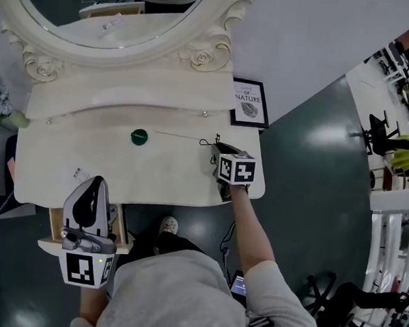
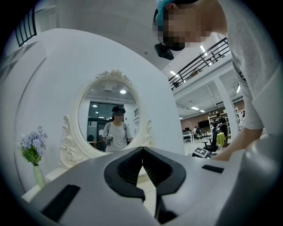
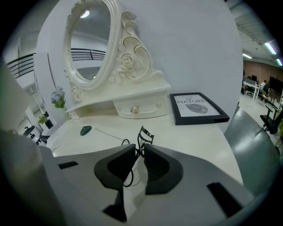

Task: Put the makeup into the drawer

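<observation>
**Eyelash curler gripped, drawer waiting**

Desk [image 1: 160, 184] first: one white vanity desk, with one oval mirror [image 1: 105, 1] at its back (two small knobs show on the shallow tier beneath it). At the near left edge one drawer [image 1: 55, 226] appears to be pulled open, its tan rim showing. Nothing can be made out inside it, since the left gripper [image 1: 94, 184] hangs over it, jaws pressed together on nothing. One framed print [image 1: 249, 103] leans at the back right.

The right gripper [image 3: 139, 149] sits low over the right end of the desk. Its jaws are clamped on one black eyelash curler [image 3: 145, 134], whose head pokes out beyond the tips, at or just above the surface (I cannot tell which). One small green disc [image 1: 139, 137] lies mid-desk, well apart from the drawer. A thin line runs from near it toward the curler.

Progress, by my reading, is early. The curler is gripped but not yet carried over, and the disc (if it counts as makeup) looks untouched. Both have the drawer left to reach.
</observation>
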### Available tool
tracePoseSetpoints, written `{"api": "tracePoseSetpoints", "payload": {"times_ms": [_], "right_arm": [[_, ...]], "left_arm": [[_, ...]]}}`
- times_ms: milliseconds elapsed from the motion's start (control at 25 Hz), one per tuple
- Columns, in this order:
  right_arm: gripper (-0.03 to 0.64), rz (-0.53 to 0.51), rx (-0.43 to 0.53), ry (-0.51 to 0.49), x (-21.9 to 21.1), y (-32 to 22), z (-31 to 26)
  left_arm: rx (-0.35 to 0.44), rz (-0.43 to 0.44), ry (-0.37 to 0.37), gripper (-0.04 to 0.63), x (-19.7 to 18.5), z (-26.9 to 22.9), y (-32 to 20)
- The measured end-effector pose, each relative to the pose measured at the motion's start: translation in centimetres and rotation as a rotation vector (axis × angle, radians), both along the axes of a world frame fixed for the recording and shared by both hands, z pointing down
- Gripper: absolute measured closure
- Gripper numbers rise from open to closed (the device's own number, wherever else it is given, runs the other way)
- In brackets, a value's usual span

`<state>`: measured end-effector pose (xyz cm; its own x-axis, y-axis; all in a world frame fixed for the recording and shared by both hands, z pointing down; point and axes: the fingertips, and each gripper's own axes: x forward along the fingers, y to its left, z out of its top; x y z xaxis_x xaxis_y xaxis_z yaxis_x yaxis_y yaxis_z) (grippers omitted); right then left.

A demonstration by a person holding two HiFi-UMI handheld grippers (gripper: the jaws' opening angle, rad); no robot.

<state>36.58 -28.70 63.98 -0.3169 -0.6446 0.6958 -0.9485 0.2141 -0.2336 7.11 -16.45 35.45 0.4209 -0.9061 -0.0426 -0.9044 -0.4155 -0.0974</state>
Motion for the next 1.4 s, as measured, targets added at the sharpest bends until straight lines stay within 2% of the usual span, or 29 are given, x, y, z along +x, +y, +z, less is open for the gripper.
{"api": "tracePoseSetpoints", "payload": {"times_ms": [360,680,1000,1400], "right_arm": [[0.552,0.021,0.169,-0.061,-1.9,0.7,-5.3],[0.552,0.045,0.337,-0.135,-5.3,2.8,-11.0],[0.554,-0.006,0.467,-0.205,-10.2,5.1,-16.3],[0.554,-0.077,0.56,-0.257,-16.1,7.9,-20.4]], "left_arm": [[0.009,0.008,0.012,0.581,-1.6,-0.9,0.7],[0.019,0.005,0.011,0.581,-4.7,-1.9,2.1],[0.051,-0.012,0.01,0.581,-8.1,-3.4,3.5],[0.085,-0.05,0.019,0.581,-12.8,-4.5,5.2]]}}
